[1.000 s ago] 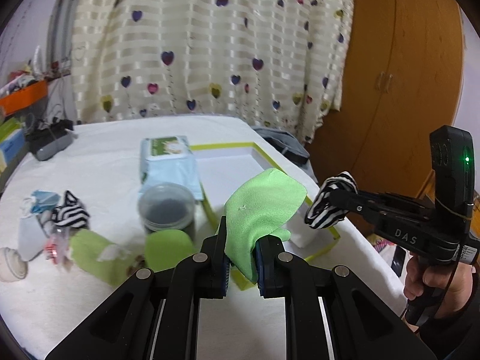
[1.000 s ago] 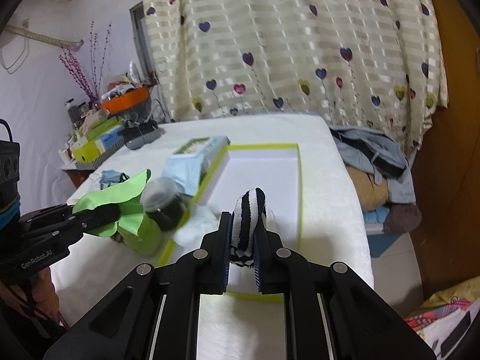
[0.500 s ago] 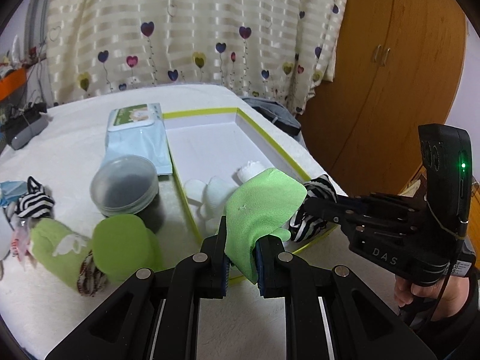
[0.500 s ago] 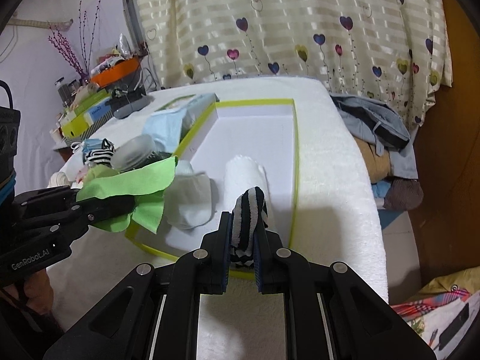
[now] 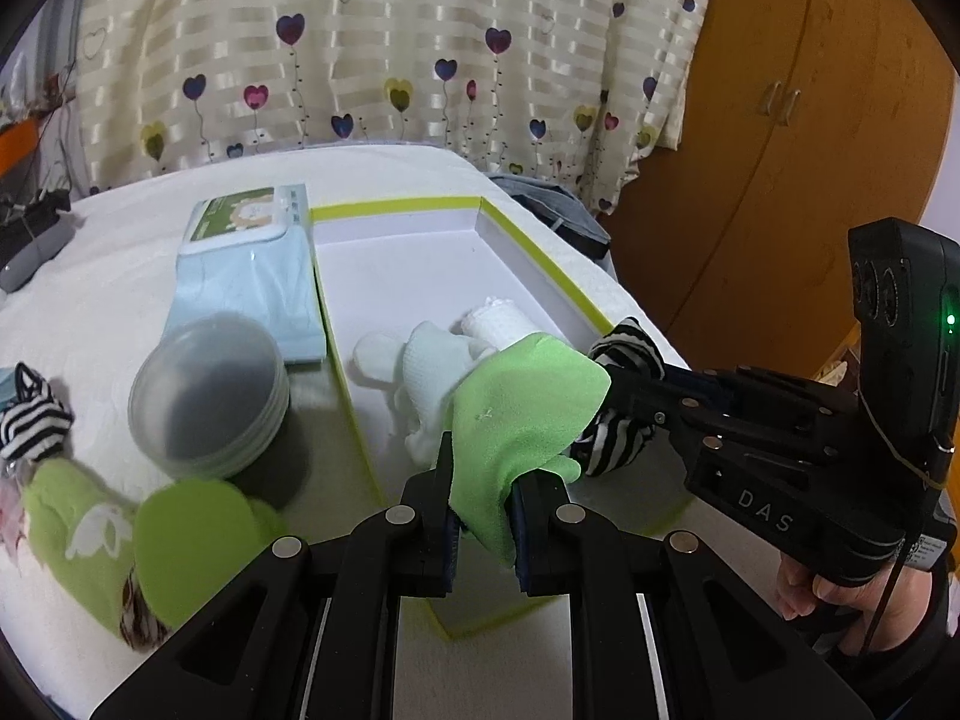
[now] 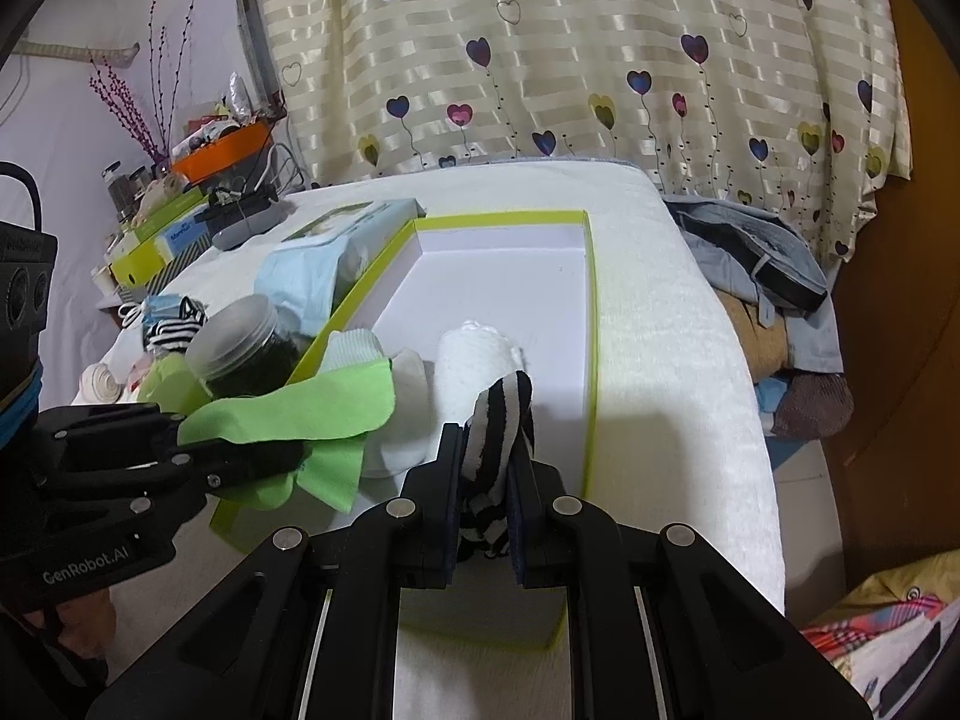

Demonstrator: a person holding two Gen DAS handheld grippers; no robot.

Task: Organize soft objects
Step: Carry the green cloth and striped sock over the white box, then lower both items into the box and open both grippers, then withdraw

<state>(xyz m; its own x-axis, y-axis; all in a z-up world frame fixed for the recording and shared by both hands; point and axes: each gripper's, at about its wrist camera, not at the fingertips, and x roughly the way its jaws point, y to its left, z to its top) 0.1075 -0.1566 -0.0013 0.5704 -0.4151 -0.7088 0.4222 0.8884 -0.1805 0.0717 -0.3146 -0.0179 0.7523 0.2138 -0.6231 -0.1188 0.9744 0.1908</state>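
Box (image 5: 540,276) nearer, both socks lower

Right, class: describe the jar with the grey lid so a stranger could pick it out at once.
Start at the white-covered table and find the shallow white box with the yellow-green rim. Just outside the box's left wall, in front of the pale blue packet, stands the jar. It alone is hard and round, with a frosted grey screw lid over dark contents; its neighbours are soft green and striped fabric.

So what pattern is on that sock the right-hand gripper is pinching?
Black and white stripes on the sock; the right wrist view shows it best.
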